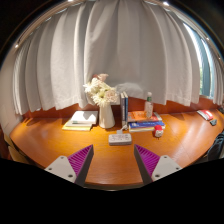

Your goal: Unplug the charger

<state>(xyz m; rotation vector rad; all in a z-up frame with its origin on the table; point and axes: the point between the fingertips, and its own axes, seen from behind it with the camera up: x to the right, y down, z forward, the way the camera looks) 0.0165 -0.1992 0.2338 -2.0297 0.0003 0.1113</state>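
Observation:
A white power strip [120, 139] lies on the wooden desk [60, 140], well ahead of my fingers and roughly midway between them. A small dark charger [123, 129] seems to sit on its far end, with a thin dark upright piece rising behind it; details are too small to tell. My gripper [112, 162] is open and empty, low over the desk's near edge, with its purple pads [79, 158] wide apart.
A vase of pale flowers [103, 100] stands just left of the strip, with an open book [81, 120] further left. Stacked books [146, 122], a small bottle [148, 105] and a red-capped item [158, 130] are to the right. Curtains [110, 50] hang behind.

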